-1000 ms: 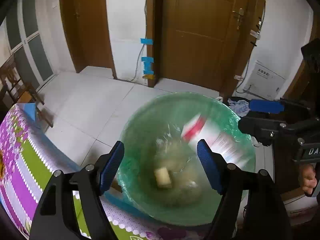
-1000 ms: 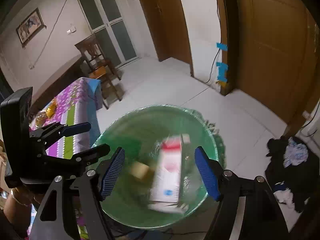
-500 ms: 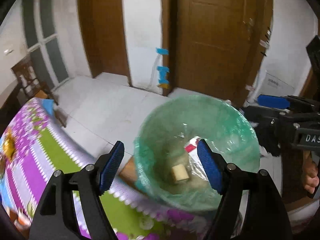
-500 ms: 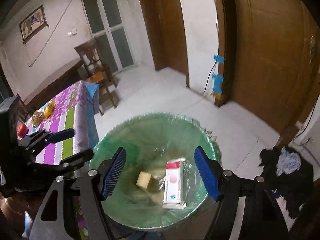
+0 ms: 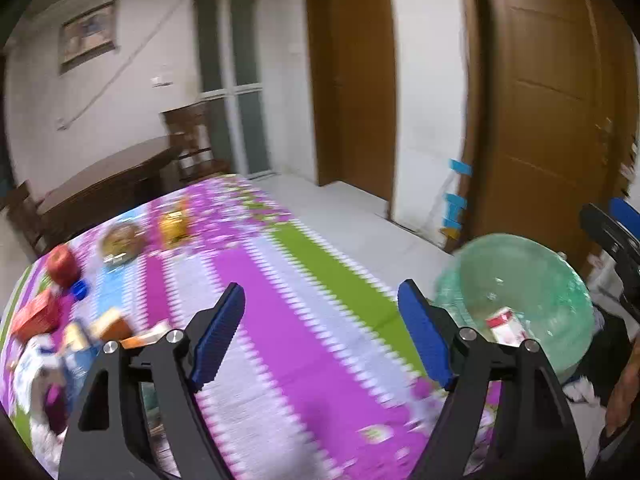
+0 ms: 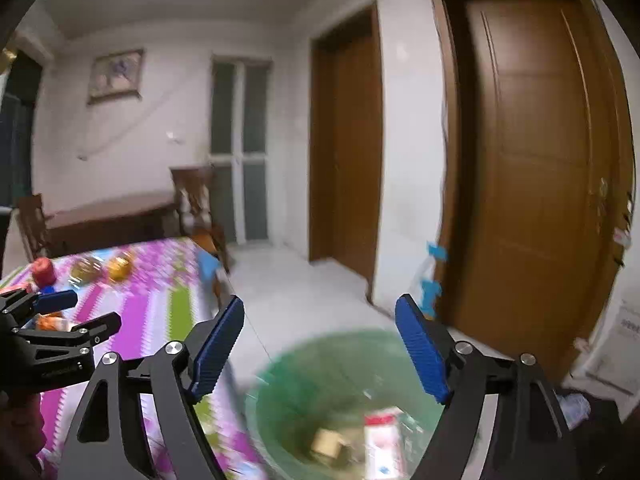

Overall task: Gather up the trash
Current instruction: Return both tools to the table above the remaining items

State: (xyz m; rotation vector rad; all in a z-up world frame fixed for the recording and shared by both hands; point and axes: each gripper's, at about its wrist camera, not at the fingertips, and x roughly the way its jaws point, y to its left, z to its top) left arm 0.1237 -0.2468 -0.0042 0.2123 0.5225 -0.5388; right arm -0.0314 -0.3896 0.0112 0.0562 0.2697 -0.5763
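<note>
Both views have swung off the green-lined bin and back toward the surface with its striped purple, green and white cloth. A second ago each camera looked straight down into the bin as a red-and-white carton dropped in; now that carton lies inside, next to a small tan piece, and the bin sits off the surface's right edge, low on the floor.

The left claw is spread wide with nothing between its blue pads, and its jaws have just been opening a little further. The right claw is the same: spread, empty, jaws just opened wider, with the bin showing below it.

That reads as one drop finished and the turn toward the next pickup begun. What is left sits toward the surface's far-left corner and left edge: a red apple, a blue cap, an orange-red box, a dish of food and a yellow packet. Near the left edge lies a heap of wrappers, though motion blur is heavy there and I cannot tell each piece apart. Which of these counts as trash is a judgement still to make; the wrappers look likeliest.
</note>
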